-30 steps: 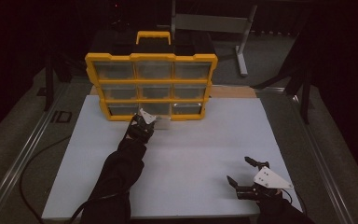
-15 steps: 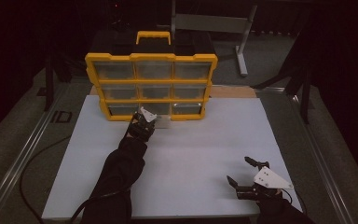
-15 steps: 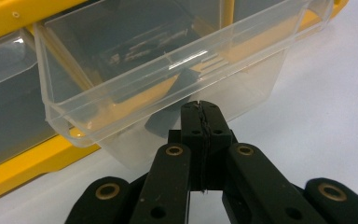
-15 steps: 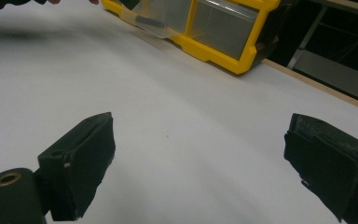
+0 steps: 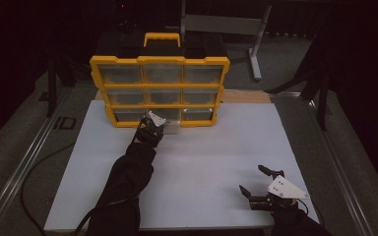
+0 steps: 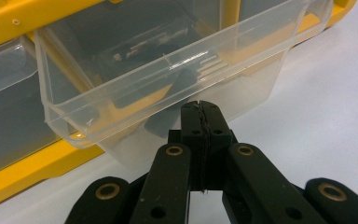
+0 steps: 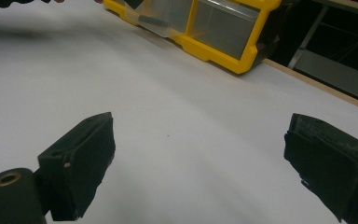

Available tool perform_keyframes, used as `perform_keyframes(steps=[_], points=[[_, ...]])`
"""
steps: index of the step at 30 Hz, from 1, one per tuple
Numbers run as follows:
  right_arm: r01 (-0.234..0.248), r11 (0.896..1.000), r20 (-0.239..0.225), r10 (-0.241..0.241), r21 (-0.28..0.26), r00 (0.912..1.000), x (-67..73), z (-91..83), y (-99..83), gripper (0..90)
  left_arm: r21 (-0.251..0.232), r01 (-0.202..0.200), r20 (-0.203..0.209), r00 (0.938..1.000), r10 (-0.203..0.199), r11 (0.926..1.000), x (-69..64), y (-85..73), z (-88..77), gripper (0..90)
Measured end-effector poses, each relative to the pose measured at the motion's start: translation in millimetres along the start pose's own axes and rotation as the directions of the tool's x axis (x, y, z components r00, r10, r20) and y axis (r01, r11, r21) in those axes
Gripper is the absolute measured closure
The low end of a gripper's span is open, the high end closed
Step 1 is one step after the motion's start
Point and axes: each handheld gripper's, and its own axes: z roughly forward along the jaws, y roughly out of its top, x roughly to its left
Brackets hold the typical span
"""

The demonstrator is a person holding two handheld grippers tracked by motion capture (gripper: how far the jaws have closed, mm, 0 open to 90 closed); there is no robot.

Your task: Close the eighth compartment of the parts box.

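Apparently, left claw point(image 6: 200, 109) pinches drawer point(image 6: 168, 74) front.

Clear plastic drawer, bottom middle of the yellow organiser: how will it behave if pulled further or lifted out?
The clear plastic drawer looks thin-walled, so probably light and a bit flexible. The left gripper, jaws shut at its front lip, holds a small edge, so the smooth plastic may slip. Dark small parts inside could slide if it tips once clear of the yellow organiser.

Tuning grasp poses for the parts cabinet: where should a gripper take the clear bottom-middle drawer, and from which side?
Grip the clear drawer by the lip on its front wall, coming straight in from the front. The drawer slides out of the yellow cabinet that way, and the left gripper sits shut at that wall.
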Motion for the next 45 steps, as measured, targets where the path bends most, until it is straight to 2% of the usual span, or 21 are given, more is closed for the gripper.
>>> perform_keyframes(steps=[6, 23, 25, 45], points=[[-0.001, 1.0, 0.0, 0.001, 0.0, 1.0, 0.0, -0.1, 0.0, 8.4, -0.002, 0.007, -0.006, 1.0, -0.007, 1.0, 0.8, 1.4, 2.7, 90.0], [-0.003, 1.0, 0.003, 0.003, 0.002, 1.0, -0.5, -0.3, -0.1, 8.4, 0.018, -0.005, -0.021, 0.9998, 0.005, 0.9998, 2.3, 5.5, 9.7, 90.0], [-0.002, 1.0, 0.003, 0.002, 0.003, 1.0, -0.5, -0.3, -0.1, 8.4, 0.025, -0.017, -0.028, 0.9994, 0.018, 0.9995, 2.2, 6.0, 10.7, 90.0], [0.001, 1.0, 0.004, -0.001, 0.0, 1.0, -0.8, -0.7, -0.1, 8.4, 0.036, -0.019, -0.035, 0.9992, 0.02, 0.9992, 4.7, 13.3, 20.6, 90.0]])
